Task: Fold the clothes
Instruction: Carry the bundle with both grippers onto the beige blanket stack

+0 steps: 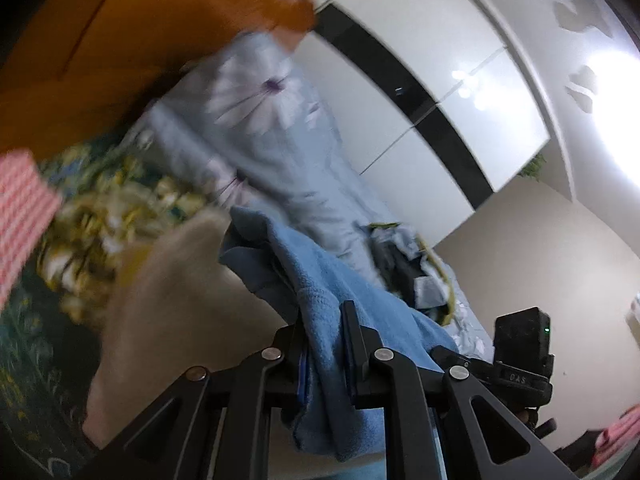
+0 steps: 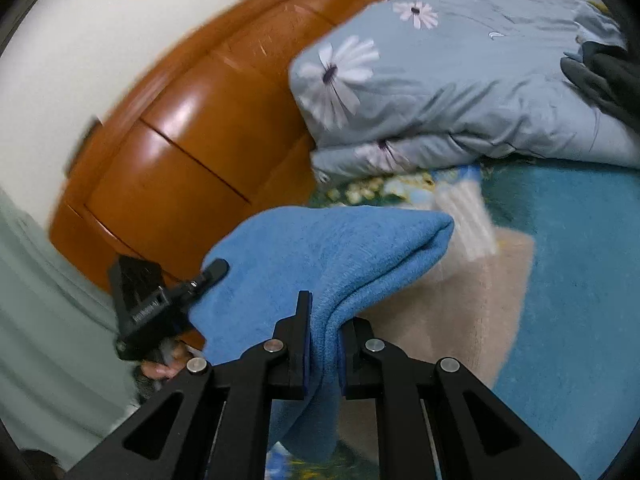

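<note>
Blue fleece garment (image 1: 320, 292) — mid-fold, carried clamped in both claws.
Left gripper (image 1: 325, 322) and right gripper (image 2: 325, 322) each grasp an edge; ahead lies the beige cloth (image 2: 452, 304) — lower, align, then release.

Left gripper (image 1: 326, 322): black, two-fingered, pointing forward and somewhat downward, jaws drawn close and clamped on a fold of the blue towel (image 1: 340, 280). Right gripper (image 2: 325, 322): same build and downward tilt, jaws likewise nearly together, pinching the towel's edge. In the right wrist view, a hand (image 2: 160, 366) grips the handle of the other gripper at lower left.
</note>
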